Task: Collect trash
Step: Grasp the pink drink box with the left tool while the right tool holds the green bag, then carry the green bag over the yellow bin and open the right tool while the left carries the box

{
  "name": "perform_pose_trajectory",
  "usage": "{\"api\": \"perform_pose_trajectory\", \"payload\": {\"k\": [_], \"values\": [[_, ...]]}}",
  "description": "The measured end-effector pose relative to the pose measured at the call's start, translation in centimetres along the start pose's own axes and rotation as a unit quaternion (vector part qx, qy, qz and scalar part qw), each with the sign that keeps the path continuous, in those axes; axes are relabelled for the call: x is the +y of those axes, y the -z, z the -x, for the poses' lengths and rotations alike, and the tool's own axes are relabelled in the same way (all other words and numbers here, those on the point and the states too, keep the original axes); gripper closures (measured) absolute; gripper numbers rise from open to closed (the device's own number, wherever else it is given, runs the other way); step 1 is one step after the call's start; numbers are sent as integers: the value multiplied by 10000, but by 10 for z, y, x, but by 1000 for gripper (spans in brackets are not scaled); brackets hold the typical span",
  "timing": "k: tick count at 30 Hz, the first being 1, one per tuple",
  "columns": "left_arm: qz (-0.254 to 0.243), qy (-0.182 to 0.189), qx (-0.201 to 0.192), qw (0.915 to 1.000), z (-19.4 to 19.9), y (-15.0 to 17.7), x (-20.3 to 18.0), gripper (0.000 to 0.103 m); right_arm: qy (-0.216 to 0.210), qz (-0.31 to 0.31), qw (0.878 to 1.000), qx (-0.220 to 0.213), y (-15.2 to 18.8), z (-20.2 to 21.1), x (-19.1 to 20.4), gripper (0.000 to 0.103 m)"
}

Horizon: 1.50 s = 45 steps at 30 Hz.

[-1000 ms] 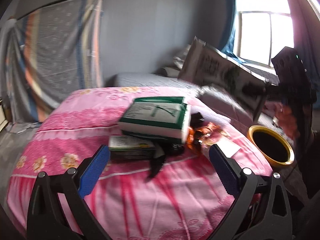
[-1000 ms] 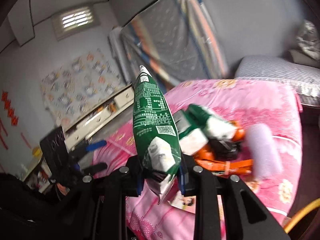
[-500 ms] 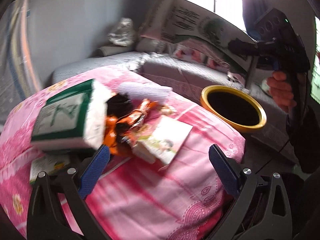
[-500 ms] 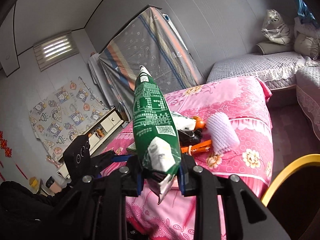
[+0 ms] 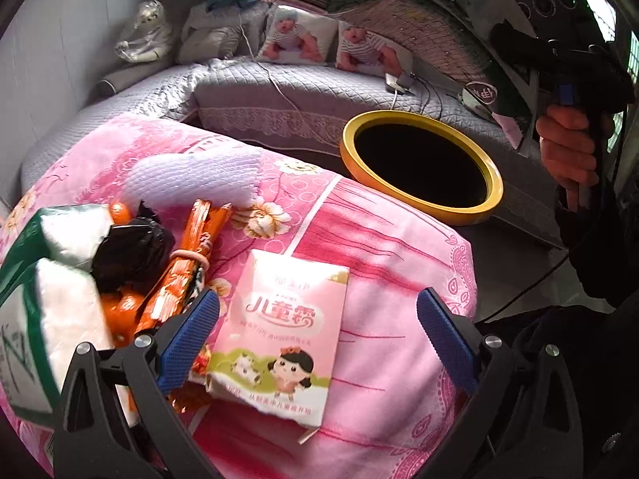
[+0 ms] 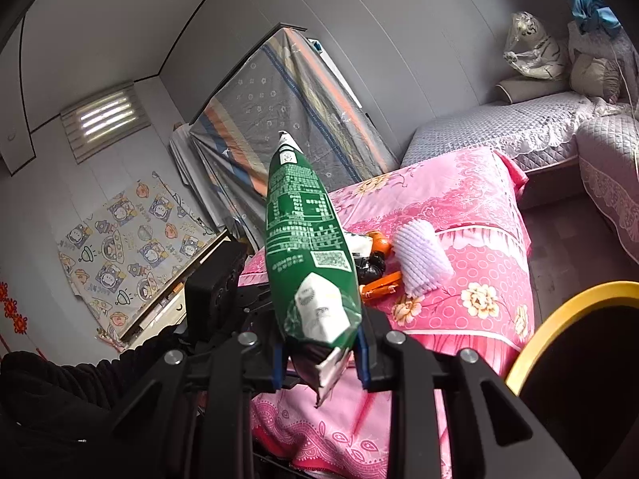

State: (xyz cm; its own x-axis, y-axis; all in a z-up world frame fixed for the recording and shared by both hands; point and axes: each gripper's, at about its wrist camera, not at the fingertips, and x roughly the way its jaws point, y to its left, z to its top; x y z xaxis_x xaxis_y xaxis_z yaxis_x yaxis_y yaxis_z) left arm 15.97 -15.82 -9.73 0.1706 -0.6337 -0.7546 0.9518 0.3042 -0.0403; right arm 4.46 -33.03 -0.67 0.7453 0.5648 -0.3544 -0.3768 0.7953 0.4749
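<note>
Right wrist view: right tool (image 6: 319, 363) clamped on green packet (image 6: 309, 251); yellow-rimmed bin (image 6: 559, 319) seen lower right, near. Left tool (image 5: 319, 343) wide open, empty.

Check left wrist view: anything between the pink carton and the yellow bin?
Nothing. In the left wrist view only bare pink bedspread separates the pink carton from the yellow bin.

**We hold a green bag**

Our right gripper (image 6: 321, 353) squeezes a green bag (image 6: 309, 251) standing up. Behind it we see a pink bed cover (image 6: 471, 311). A yellow bin (image 6: 567, 311) sits at the right edge.
</note>
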Motion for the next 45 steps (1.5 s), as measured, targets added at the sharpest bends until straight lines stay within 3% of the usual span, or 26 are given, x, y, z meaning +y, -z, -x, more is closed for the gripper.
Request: {"api": "perform_pose_trajectory", "payload": {"k": [8, 14, 16, 19, 26, 31, 39, 45], "values": [[-171, -59, 390, 9991, -22, 1, 2, 12, 83, -241, 9996, -112, 6, 14, -12, 79], [63, -156, 480, 9987, -32, 1, 20, 38, 144, -308, 9993, -128, 8, 18, -13, 79], [180, -131, 527, 9984, -34, 3, 24, 65, 167, -304, 9993, -125, 8, 19, -11, 79], [253, -138, 424, 9987, -29, 5, 25, 73, 176, -310, 9993, -112, 5, 19, -7, 79], [423, -166, -26, 9990, 1, 13, 23, 75, 141, -278, 9995, 1, 3, 8, 0, 79], [624, -153, -656, 9958, 39, 20, 15, 75, 119, -287, 9995, 88, 4, 0, 4, 79], [1364, -453, -1569, 9771, 93, 41, 5, 75, 68, -466, 9989, 52, 8, -4, 3, 79], [1473, -485, -1949, 9685, 113, 40, -8, 75, 383, -733, 9965, -158, 6, 6, -10, 79]]}}
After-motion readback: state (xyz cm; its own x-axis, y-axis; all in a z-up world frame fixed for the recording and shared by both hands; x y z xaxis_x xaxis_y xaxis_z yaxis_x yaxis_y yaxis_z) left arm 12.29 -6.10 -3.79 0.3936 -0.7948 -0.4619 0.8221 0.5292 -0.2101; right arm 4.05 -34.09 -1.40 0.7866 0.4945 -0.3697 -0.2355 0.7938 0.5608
